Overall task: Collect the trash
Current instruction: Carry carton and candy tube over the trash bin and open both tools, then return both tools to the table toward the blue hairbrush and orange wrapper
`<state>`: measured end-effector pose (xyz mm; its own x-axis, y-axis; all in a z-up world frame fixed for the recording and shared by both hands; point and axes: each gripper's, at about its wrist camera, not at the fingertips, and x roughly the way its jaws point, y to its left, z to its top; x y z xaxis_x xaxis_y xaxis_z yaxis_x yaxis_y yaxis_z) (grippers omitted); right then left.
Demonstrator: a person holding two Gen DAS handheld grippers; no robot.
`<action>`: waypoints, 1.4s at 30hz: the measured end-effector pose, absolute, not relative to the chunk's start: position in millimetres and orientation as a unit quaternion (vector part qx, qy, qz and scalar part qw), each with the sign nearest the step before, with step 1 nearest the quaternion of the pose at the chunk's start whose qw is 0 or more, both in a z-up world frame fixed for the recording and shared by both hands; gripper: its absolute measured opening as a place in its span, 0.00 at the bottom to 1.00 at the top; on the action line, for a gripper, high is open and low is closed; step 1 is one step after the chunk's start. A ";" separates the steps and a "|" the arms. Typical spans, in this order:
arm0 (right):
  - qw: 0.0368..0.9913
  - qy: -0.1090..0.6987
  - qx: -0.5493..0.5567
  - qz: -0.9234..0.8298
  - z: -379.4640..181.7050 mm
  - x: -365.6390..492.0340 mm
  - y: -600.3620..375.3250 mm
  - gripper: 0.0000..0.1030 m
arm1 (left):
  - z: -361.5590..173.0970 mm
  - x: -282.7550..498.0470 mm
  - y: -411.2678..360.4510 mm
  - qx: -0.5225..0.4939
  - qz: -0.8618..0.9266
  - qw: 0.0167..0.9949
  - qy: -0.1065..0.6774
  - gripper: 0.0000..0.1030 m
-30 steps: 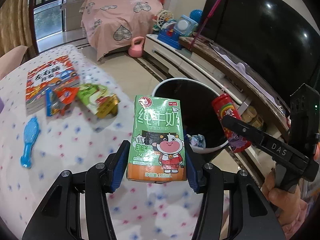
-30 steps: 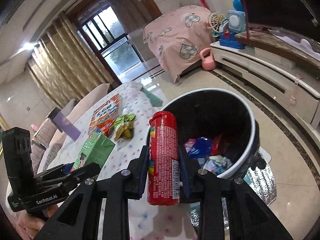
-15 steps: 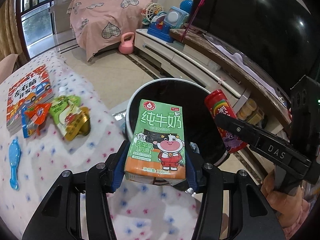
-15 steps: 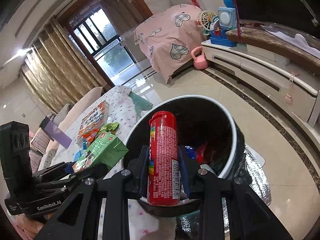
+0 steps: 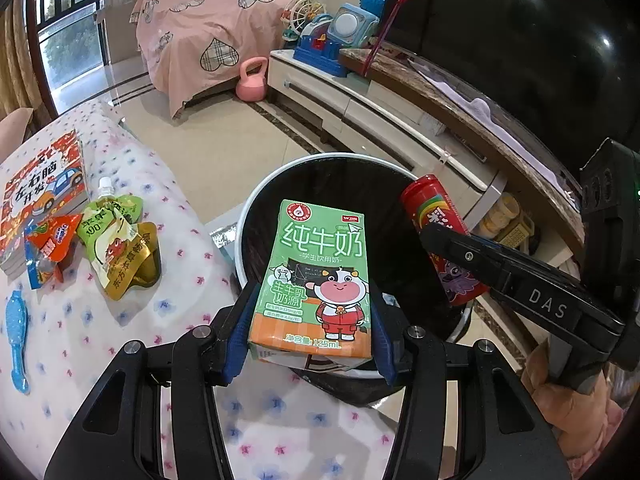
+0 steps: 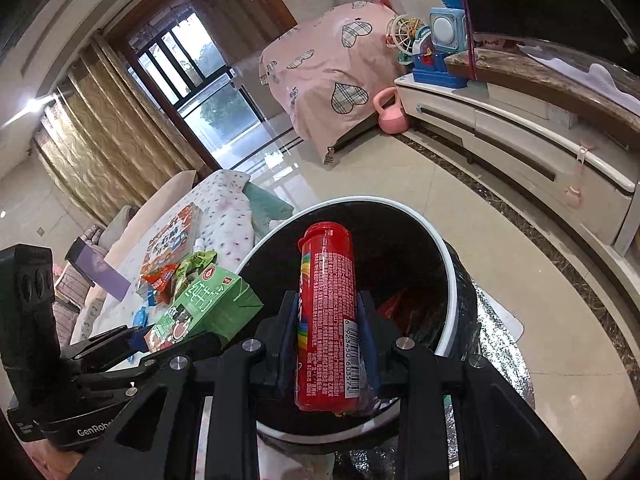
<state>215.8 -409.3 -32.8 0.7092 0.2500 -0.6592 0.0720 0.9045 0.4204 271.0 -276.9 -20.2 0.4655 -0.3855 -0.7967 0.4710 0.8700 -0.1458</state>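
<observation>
My left gripper (image 5: 310, 332) is shut on a green milk carton (image 5: 316, 276) and holds it over the near rim of a black trash bin with a white rim (image 5: 256, 200). My right gripper (image 6: 328, 344) is shut on a red candy tube (image 6: 326, 312), held upright over the bin's opening (image 6: 404, 248). The tube (image 5: 442, 240) and the right gripper also show at the right of the left wrist view. The carton (image 6: 204, 308) shows at the left of the right wrist view. Some trash lies inside the bin.
On the flowered table cover (image 5: 120, 320) lie a green and gold drink pouch (image 5: 116, 244), an orange wrapper (image 5: 48, 244), a picture book (image 5: 40, 188) and a blue brush (image 5: 18, 328). A TV cabinet (image 5: 380, 116) and a pink kettlebell (image 5: 250, 84) stand beyond the bin.
Both grippers have moved forward off the table, carrying the carton and the tube over the bin. The bin now fills more of both views.
</observation>
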 end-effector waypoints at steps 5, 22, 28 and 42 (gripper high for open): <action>0.897 0.384 0.212 0.048 -35.7 220.7 -410.1 0.28 | -22.6 274.4 -276.5 0.045 -0.246 0.854 0.456 0.49; 0.894 0.398 0.203 0.042 -40.6 229.9 -407.9 0.34 | -21.5 277.2 -267.3 0.025 -0.245 0.852 0.461 0.65; 0.895 0.384 0.222 0.044 -38.0 220.8 -408.3 0.65 | -14.1 262.7 -237.8 0.007 -0.234 0.863 0.447 0.72; 0.903 0.364 0.194 0.115 -20.6 201.3 -326.6 0.91 | -29.8 232.1 -102.0 -0.058 -0.132 0.884 0.445 0.74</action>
